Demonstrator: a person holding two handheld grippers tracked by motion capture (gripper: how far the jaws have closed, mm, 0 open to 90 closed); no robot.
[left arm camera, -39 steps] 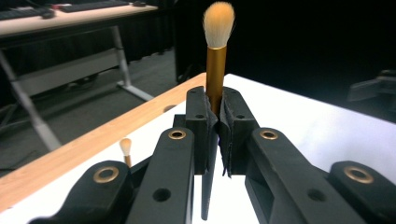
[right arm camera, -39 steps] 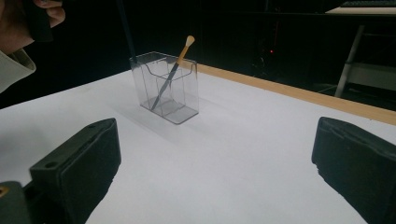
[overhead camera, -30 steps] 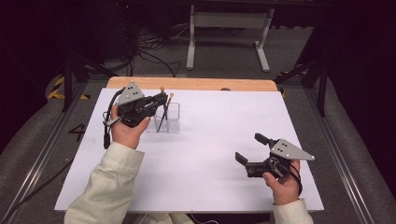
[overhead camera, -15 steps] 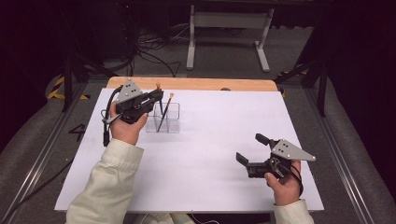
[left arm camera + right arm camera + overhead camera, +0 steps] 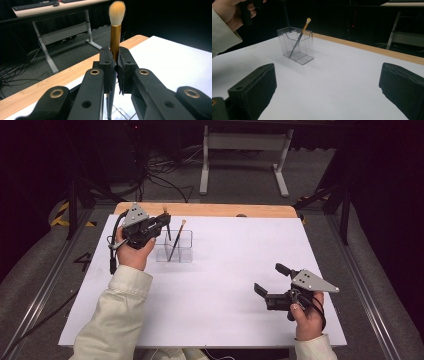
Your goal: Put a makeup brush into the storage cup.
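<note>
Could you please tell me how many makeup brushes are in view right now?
2: one brush clamped upright in the left claw, one thin brush leaning inside the clear holder.

Both forearms wear loose cream-coloured sleeves with buttoned cuffs. Each hand carries a black gripper: the left gripper (image 5: 162, 222) and the right gripper (image 5: 270, 279) are topped by a grey three-cornered plate with small screws, and a black cable loops from each body. Close up, the left one's black fingers (image 5: 106, 67) have brass-ringed pivot holes and worn dark pads.

A "4" marks the floor (image 5: 82, 261) (left side)
</note>
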